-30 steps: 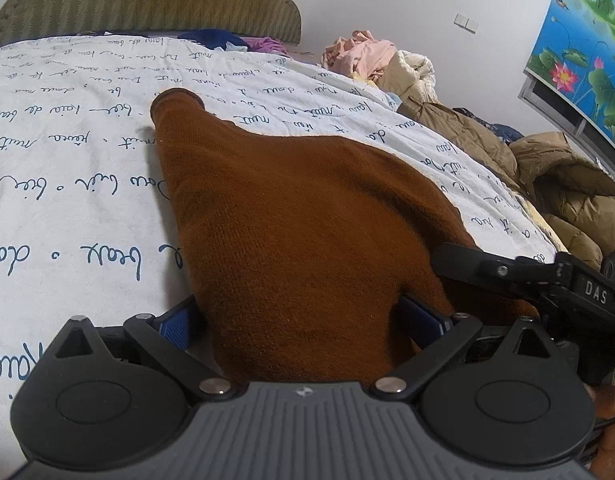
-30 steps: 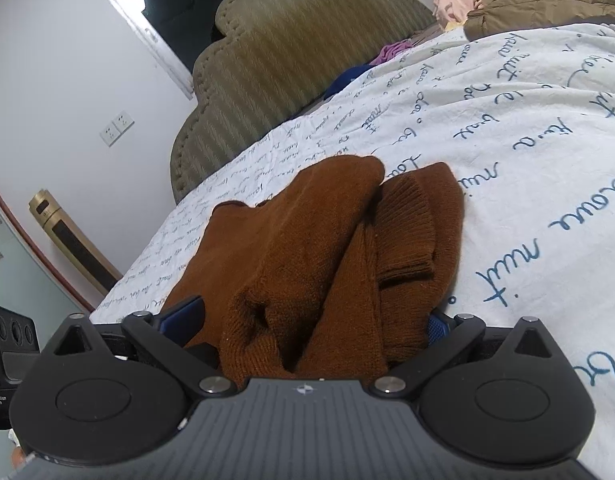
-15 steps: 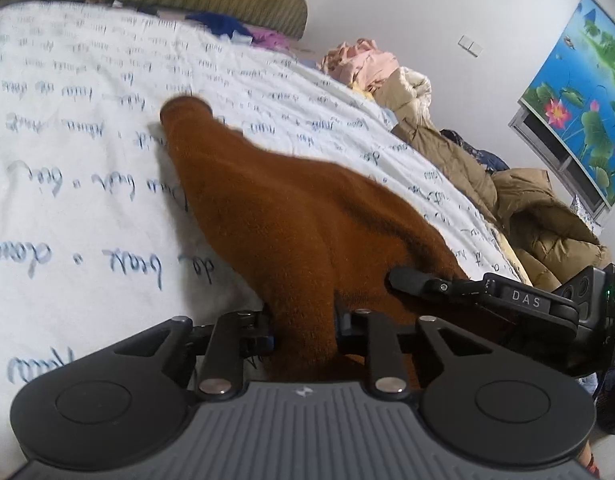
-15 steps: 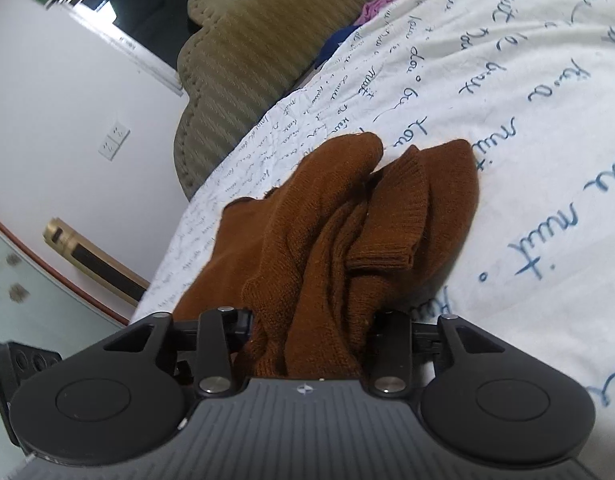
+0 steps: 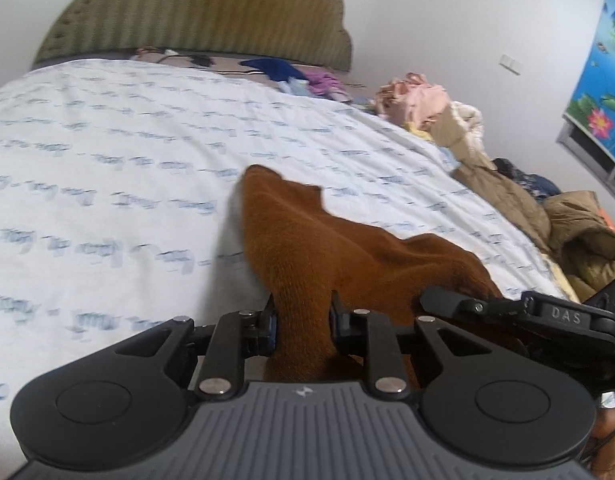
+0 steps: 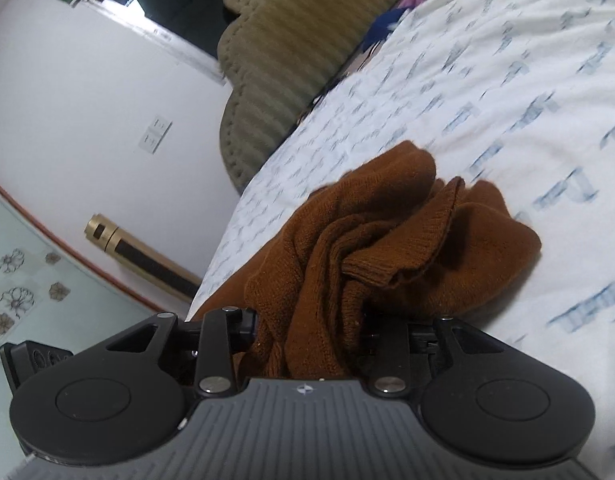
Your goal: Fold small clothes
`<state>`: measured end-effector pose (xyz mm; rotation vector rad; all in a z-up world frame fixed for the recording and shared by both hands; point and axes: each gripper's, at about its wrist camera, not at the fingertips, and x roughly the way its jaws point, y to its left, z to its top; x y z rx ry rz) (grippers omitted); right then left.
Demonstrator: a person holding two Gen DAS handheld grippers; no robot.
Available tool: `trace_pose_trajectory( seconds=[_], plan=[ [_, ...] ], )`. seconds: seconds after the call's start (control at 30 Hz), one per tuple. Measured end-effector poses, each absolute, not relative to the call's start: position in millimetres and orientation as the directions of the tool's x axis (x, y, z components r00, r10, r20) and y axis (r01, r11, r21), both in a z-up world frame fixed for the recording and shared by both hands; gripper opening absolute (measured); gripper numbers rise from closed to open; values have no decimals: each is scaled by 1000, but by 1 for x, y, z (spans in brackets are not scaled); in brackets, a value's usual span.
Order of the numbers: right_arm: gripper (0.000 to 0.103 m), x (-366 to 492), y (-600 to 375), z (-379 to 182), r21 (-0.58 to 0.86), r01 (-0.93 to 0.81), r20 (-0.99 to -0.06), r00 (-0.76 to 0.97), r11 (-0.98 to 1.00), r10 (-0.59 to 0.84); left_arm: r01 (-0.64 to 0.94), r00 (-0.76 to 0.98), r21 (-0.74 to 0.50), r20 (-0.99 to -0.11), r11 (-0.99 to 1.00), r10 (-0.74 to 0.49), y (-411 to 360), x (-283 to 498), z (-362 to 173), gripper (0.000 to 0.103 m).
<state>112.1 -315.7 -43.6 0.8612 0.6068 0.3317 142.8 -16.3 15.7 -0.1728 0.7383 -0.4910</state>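
Observation:
A small brown knit sweater (image 5: 307, 248) lies on the white bedsheet with blue writing (image 5: 107, 168). My left gripper (image 5: 302, 320) is shut on the sweater's near edge, and the cloth rises from the sheet into its jaws. My right gripper (image 6: 307, 328) is shut on another bunched part of the same sweater (image 6: 387, 240), whose ribbed cuff and folds lie crumpled just ahead. The right gripper also shows in the left wrist view (image 5: 507, 308), close to the right of the left one.
A green padded headboard (image 5: 203, 12) stands at the far end of the bed. Piles of clothes and tan jackets (image 5: 507, 184) lie along the bed's right side. A wall, a window and a gold cylinder (image 6: 139, 256) are beyond the bed's left edge.
Both grippers closed on the sweater from wide open. They have since lifted and pulled it, so the cloth is more bunched and raised off the sheet.

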Motion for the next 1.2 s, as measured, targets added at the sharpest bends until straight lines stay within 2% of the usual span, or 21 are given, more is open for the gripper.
trace_pose_trajectory(
  seconds=[0.27, 0.33, 0.4, 0.43, 0.5, 0.53, 0.57, 0.73, 0.87, 1.0, 1.03, 1.07, 1.1, 1.13, 1.17, 1.2],
  plan=[
    [40, 88, -290, -51, 736, -7, -443, 751, 677, 489, 380, 600, -277, -653, 883, -463, 8, 118, 2, 18],
    [48, 82, -293, -53, 729, 8, -468, 736, 684, 490, 397, 614, -245, -646, 884, -454, 8, 117, 8, 19],
    [65, 81, -298, -53, 721, 18, -483, 729, 692, 485, 396, 610, -262, -642, 880, -465, 7, 129, 15, 20],
    [68, 81, -303, -52, 729, 29, -478, 737, 683, 479, 388, 596, -291, -645, 874, -479, 8, 139, 17, 24],
    [75, 83, -313, -52, 762, 45, -450, 755, 646, 478, 369, 548, -377, -650, 849, -527, 9, 163, 18, 44],
    [77, 86, -320, -53, 783, 53, -433, 761, 619, 483, 342, 529, -422, -652, 840, -543, 11, 177, 16, 67],
    [78, 91, -326, -55, 798, 63, -425, 765, 600, 485, 318, 517, -462, -648, 828, -560, 11, 189, 15, 79],
    [78, 119, -349, -71, 853, 112, -397, 772, 509, 496, 236, 392, -605, -657, 761, -644, -2, 245, -1, 79],
    [78, 148, -354, -69, 842, 129, -420, 768, 524, 484, 175, 331, -635, -682, 753, -652, -20, 281, -20, 79],
    [78, 171, -354, -70, 824, 134, -443, 758, 550, 478, 158, 340, -672, -650, 723, -679, -36, 303, -27, 79],
    [77, 178, -353, -69, 820, 128, -446, 754, 558, 483, 150, 352, -676, -646, 721, -678, -39, 308, -28, 78],
    [70, 184, -352, -69, 813, 127, -454, 748, 568, 484, 135, 370, -674, -646, 727, -668, -42, 312, -30, 74],
    [59, 189, -351, -68, 804, 131, -467, 743, 580, 480, 128, 385, -669, -647, 732, -659, -43, 317, -31, 65],
    [52, 194, -350, -69, 793, 135, -483, 735, 594, 476, 133, 391, -657, -653, 742, -649, -46, 319, -32, 32],
    [35, 197, -349, -69, 781, 141, -499, 727, 608, 472, 133, 396, -637, -668, 760, -629, -49, 321, -34, 17],
    [33, 200, -349, -70, 768, 152, -518, 719, 622, 463, 134, 407, -620, -677, 773, -614, -50, 321, -35, 16]
  ],
)
